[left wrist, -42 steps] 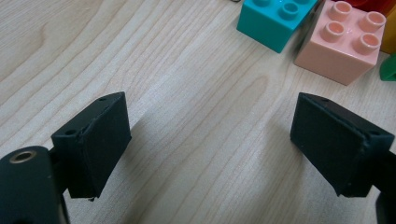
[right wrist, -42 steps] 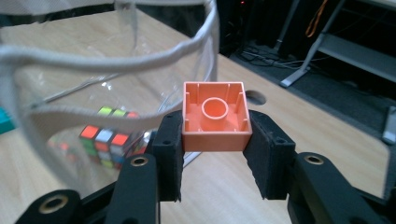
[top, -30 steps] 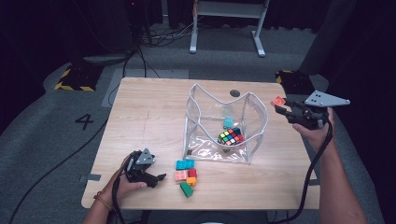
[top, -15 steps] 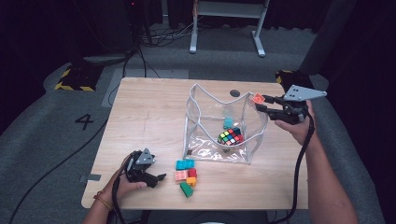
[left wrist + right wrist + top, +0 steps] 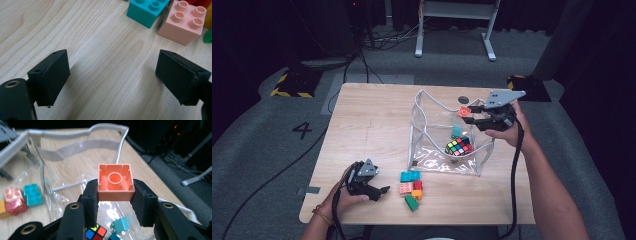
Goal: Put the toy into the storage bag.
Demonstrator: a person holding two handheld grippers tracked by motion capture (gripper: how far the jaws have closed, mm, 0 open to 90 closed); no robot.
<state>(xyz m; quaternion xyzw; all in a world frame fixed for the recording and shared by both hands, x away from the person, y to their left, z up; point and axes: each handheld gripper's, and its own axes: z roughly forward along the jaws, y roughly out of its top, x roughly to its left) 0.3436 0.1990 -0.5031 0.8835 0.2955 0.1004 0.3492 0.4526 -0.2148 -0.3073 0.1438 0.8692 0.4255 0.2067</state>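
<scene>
Orange brick over clear bag.
Your right gripper clamps it for dropping; left gripper gapes, 2 jaws bare.

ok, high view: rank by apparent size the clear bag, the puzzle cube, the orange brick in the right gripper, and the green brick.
1. clear bag, by far the largest.
2. puzzle cube, inside the bag.
3. orange brick and green brick: alike. The orange one is held above the table, part hidden by the jaws, so unranked.
</scene>
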